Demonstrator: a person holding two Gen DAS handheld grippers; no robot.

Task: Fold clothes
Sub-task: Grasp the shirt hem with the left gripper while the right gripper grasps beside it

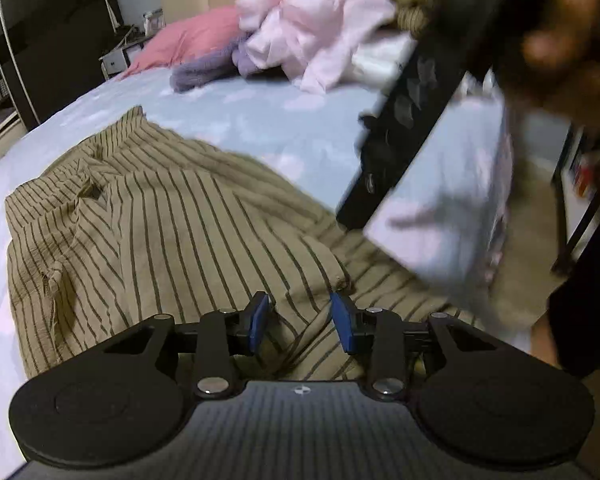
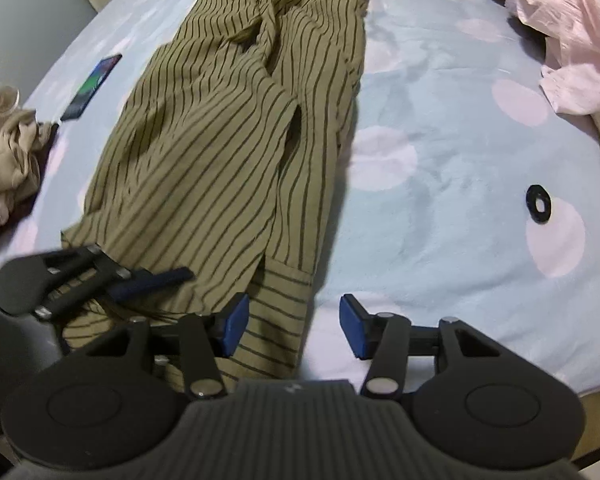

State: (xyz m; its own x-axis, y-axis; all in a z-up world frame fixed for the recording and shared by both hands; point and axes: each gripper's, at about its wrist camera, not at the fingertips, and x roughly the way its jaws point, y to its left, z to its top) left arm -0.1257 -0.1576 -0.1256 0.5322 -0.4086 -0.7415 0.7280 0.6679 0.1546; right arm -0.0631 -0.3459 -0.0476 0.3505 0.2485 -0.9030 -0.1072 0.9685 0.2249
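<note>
The left gripper hovers with its blue pads parted over the near hem of the olive striped shirt, gripping nothing. The right gripper is spread wider, one pad above the shirt's near right corner, the other over the bedsheet. The shirt lies lengthwise on the polka-dot bed. A phone lies far left, a black ring to the right and pink clothes far right.

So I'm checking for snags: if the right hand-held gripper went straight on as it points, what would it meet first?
Probably the cuffed hem edge of the olive striped garment, partly between the open right hand-held gripper; beyond that, the pale blue dotted bedsheet. Depth is unclear.
</note>
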